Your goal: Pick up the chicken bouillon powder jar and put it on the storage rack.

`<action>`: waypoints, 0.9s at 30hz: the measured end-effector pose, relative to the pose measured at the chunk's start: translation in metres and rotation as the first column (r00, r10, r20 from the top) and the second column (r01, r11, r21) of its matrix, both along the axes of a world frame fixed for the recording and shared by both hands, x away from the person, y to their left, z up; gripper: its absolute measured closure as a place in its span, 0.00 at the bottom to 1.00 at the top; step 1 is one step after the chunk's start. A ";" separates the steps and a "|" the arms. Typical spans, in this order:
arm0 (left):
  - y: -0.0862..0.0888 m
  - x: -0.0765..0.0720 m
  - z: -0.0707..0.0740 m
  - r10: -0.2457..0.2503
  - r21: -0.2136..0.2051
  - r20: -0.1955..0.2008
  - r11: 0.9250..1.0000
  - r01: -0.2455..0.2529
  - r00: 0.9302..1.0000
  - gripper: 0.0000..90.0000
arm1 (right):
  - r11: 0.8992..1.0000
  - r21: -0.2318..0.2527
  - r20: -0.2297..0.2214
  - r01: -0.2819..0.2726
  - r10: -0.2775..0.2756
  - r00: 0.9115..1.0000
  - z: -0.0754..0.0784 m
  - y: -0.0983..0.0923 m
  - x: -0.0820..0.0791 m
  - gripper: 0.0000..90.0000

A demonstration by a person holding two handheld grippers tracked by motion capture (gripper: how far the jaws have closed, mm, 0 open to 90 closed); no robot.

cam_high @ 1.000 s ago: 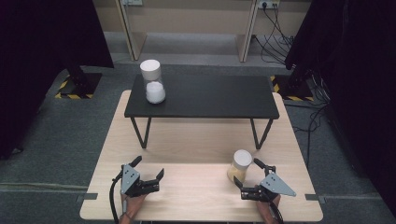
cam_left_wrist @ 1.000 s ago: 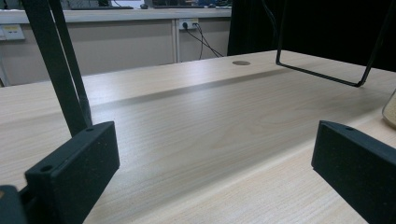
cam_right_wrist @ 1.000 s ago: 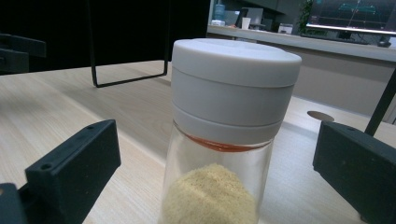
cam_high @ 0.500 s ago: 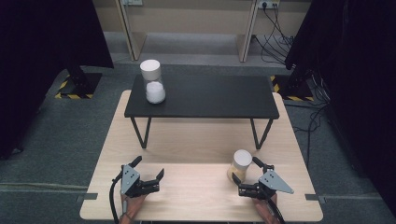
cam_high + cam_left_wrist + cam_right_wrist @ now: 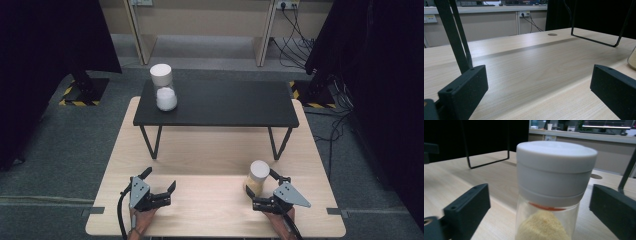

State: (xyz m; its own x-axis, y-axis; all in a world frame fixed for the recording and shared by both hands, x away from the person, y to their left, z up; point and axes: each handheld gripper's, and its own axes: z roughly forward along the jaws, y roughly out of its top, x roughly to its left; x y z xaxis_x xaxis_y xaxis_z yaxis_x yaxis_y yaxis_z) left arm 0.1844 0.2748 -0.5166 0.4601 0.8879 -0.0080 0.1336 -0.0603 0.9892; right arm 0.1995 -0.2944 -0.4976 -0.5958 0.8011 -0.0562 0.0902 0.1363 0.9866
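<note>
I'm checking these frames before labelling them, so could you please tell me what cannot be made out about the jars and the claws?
- Clear jar of tan powder with a white lid: base cut off by the bottom edge of the right gripper view.
- Whether the right claw, whose jaws have just been closing, touches that jar: its pad faces are turned away there and too small in the high view.
- Clear jar of white powder with a white lid on the black table: too small for any label.
</note>
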 end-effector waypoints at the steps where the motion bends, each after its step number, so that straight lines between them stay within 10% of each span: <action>1: 0.000 0.000 0.000 -0.001 0.001 0.001 1.000 0.001 1.000 0.01 | 1.000 0.000 0.001 0.005 -0.005 1.000 0.000 0.001 0.000 0.08; 27: 0.000 0.000 0.000 -0.002 0.004 0.000 1.000 0.002 1.000 0.01 | 0.998 -0.012 -0.027 0.060 -0.061 0.998 0.008 0.014 0.005 0.38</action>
